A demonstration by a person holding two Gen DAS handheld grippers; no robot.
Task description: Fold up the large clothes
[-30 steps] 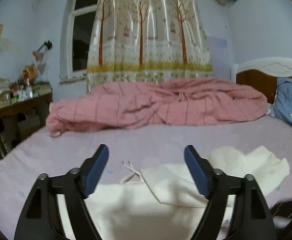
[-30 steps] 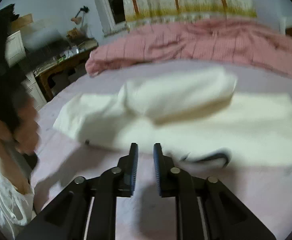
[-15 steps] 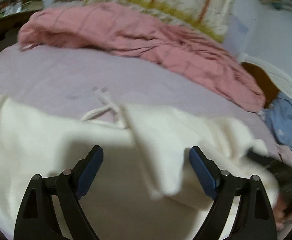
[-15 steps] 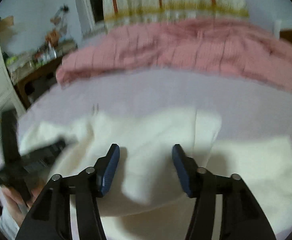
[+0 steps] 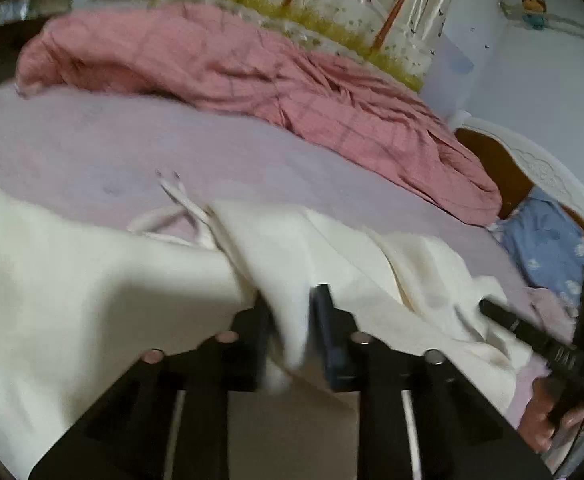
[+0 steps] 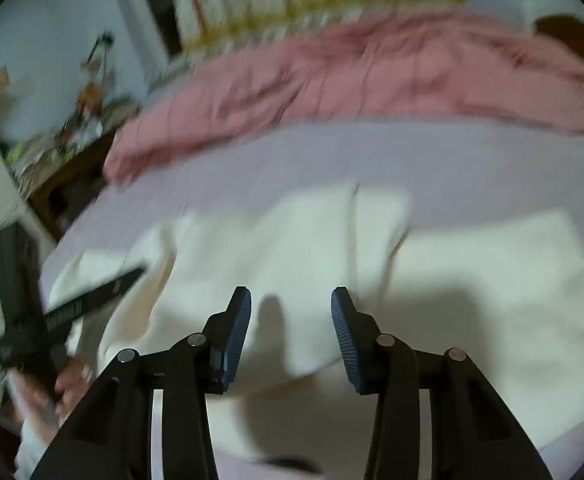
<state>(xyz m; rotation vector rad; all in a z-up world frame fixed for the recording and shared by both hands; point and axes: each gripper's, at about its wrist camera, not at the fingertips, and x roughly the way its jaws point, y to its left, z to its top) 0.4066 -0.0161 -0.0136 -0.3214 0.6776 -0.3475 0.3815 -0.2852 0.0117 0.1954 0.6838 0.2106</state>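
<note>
One fold of cream garment [image 5: 292, 264] sits between the closing left claw [image 5: 292, 332]

Dim indoor light, heavy fisheye bending at edges; right view motion-blurred, dark claw shadows on cloth

Two close wrist views, shared garment [image 5: 92, 280]

the garment [image 5: 92, 280] between the left gripper [image 5: 292, 332] fingers is soft, matt cream cloth, perhaps knit. beyond the fingers lies a matt lilac sheet [image 5: 92, 140], then a crumpled pink checked quilt [image 5: 232, 64]. right gripper [image 6: 290, 332] pads look ribbed blue rubber on matt black plastic.
</note>
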